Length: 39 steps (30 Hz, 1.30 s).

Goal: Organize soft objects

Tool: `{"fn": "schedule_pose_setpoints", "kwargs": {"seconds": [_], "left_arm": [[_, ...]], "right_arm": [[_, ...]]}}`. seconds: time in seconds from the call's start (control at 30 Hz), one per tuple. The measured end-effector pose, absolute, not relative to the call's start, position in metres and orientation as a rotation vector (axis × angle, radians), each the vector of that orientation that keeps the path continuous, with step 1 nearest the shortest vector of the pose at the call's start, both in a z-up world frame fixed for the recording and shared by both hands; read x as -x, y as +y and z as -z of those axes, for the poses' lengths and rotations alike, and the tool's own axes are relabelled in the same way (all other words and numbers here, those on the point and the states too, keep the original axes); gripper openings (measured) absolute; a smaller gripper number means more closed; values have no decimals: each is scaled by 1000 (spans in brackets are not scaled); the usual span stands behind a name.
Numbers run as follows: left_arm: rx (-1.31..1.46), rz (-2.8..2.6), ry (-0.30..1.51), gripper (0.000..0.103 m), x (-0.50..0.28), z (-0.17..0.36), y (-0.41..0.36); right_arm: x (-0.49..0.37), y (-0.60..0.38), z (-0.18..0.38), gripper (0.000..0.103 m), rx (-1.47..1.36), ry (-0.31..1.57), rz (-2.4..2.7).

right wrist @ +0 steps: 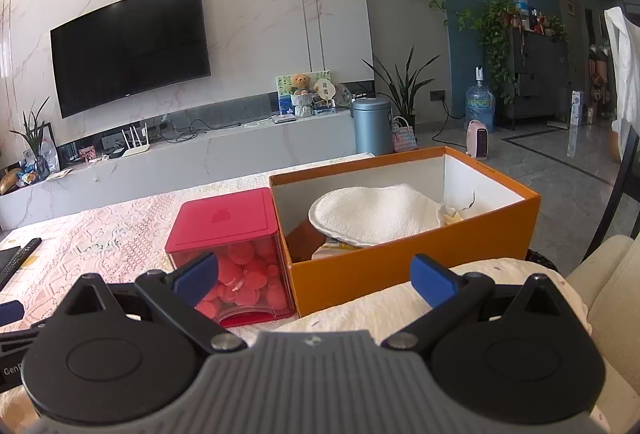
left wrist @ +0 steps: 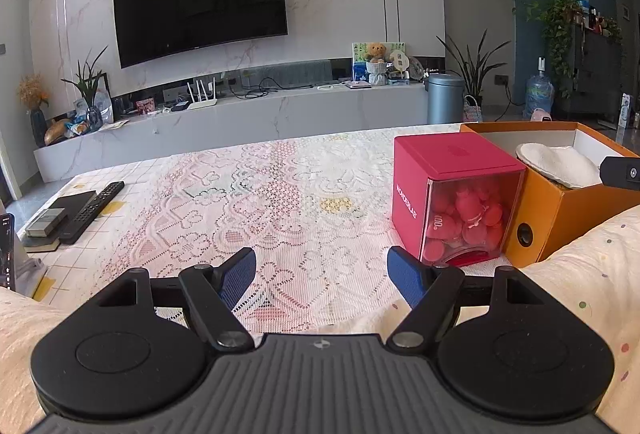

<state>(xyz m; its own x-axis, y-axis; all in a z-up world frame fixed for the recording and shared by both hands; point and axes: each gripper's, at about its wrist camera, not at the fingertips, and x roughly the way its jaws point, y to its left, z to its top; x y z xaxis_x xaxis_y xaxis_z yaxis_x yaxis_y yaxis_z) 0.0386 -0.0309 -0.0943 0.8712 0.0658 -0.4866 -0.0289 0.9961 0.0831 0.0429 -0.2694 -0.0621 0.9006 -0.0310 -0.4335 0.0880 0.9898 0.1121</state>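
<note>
The left gripper [left wrist: 321, 272] is held wide apart and empty above the lace tablecloth [left wrist: 248, 202], and the right gripper [right wrist: 316, 274] is likewise spread with nothing between its fingers. A red cube container [right wrist: 228, 230] of pink sponges [right wrist: 244, 274] is seen touching the left wall of the orange box [right wrist: 400, 262]. A white soft pad [right wrist: 376, 218] is lying inside that box.

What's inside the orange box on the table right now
In the orange box, a white round textured pad lies on top. Beneath it a brown item and something yellowish peek out; whatever else lies under the pad is hidden.
</note>
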Motion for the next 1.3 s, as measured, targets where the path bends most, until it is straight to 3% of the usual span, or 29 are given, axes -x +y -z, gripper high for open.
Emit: {"fn": "schedule_pose_setpoints", "kwargs": {"seconds": [1.3], "left_arm": [[-52, -35, 521, 88, -39, 93, -32]], "right_arm": [[-41, -270, 63, 100, -119, 447, 63]]}}
